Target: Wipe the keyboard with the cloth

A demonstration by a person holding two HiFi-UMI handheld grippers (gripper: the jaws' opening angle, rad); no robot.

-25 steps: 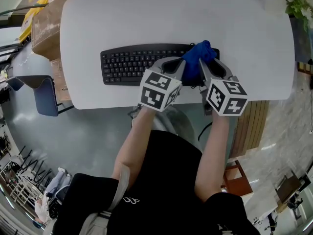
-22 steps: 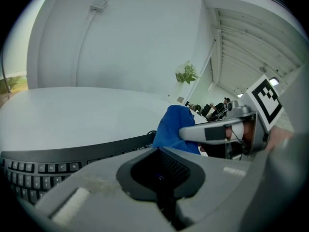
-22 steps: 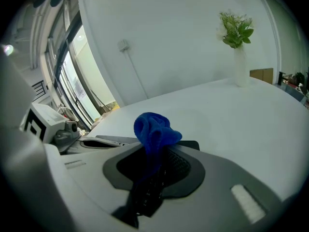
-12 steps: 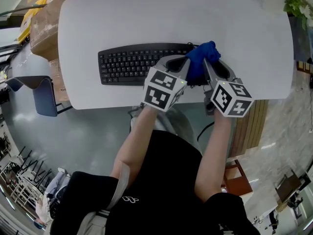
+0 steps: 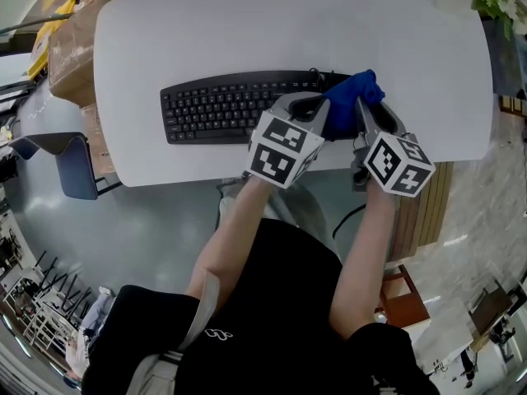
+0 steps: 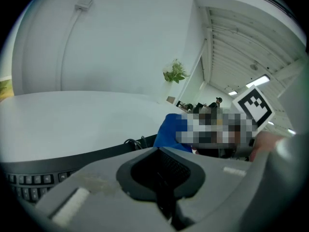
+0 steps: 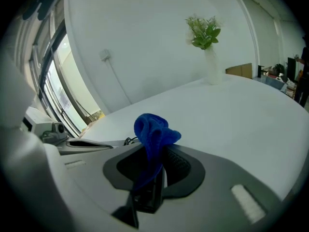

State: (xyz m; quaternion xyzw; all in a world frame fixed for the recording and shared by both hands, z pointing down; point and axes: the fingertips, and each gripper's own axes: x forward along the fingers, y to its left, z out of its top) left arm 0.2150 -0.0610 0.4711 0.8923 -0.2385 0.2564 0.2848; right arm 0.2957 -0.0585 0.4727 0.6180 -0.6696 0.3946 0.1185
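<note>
A black keyboard lies across the white table. My right gripper is shut on a bunched blue cloth over the keyboard's right end. In the right gripper view the cloth sticks up out of my shut right gripper. My left gripper sits just left of the cloth, over the keyboard's right part. In the left gripper view my left gripper is shut on nothing, with the cloth beyond it and keys at lower left.
A vase of green sprigs stands at the table's far right corner. The keyboard cable curls behind the keyboard. A cardboard box and a blue chair stand on the floor to the left of the table.
Both grippers and the blue cloth have slid to the right, from the keyboard's right part to its right end. The right gripper's hold on the cloth is unchanged.
</note>
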